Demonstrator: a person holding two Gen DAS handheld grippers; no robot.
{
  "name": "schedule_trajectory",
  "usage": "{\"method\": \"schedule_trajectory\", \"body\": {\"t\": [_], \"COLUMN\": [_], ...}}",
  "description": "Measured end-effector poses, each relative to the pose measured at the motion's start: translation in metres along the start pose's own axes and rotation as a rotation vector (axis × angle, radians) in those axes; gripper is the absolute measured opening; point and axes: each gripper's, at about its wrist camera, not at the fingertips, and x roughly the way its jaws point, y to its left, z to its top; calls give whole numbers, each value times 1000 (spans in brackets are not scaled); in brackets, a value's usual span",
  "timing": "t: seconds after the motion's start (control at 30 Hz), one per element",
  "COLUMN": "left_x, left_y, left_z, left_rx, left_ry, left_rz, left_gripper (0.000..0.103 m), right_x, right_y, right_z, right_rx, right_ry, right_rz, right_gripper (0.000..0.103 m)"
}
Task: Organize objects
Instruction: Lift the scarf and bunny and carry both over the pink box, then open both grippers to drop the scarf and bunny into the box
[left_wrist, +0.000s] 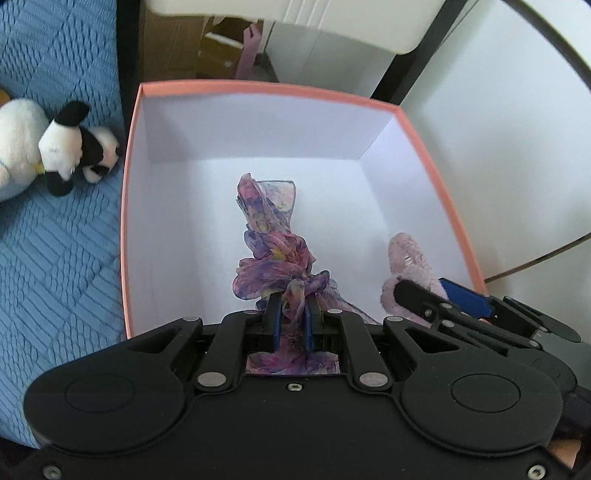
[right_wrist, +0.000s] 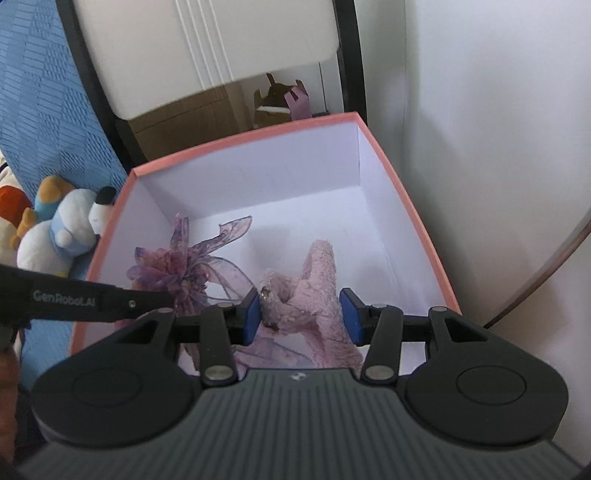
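Observation:
A pink-rimmed box (left_wrist: 129, 206) with white inner walls stands open; it also shows in the right wrist view (right_wrist: 417, 229). My left gripper (left_wrist: 292, 314) is shut on a purple floral scarf (left_wrist: 273, 243), which hangs down inside the box. The scarf shows at the left in the right wrist view (right_wrist: 177, 269). My right gripper (right_wrist: 301, 317) is open, its blue pads either side of a fluffy pink item (right_wrist: 314, 288) that lies in the box. That pink item (left_wrist: 406, 258) and the right gripper (left_wrist: 443, 302) show at the lower right in the left wrist view.
A panda plush (left_wrist: 74, 144) lies on the blue quilted cover (left_wrist: 55, 258) left of the box. More plush toys (right_wrist: 62, 229) sit there too. A chair with a white seat (right_wrist: 207, 48) and cardboard boxes (right_wrist: 192, 114) stand behind. A white wall (right_wrist: 498, 147) is at the right.

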Motion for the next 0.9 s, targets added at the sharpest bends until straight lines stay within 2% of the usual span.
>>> {"method": "schedule_trajectory", "body": {"t": [0.1,0.23,0.27,0.5,0.9], "left_x": [3,-8,-10,-50,-165], "left_y": [1,-5,-7,-11,11], "left_z": [-1,-2,-2,-1,-7], "left_rx": [-4,31,35,53,73], "left_ry": [9,-20,-24,-70,-214], "left_rz": [8,26,27,14,2], "left_gripper": [12,37,38,40,41], "right_x": [3,1,-1,-38,-127], "right_y": [-3,-4,-4,6,50], "right_z": [-1,1,2,8,9], "right_rx": [2,5,8,25,35], "right_ry": [8,15,13,-42,-164], "right_rz": [3,5,0,7,18], "right_gripper": [49,55,60,62,62]}}
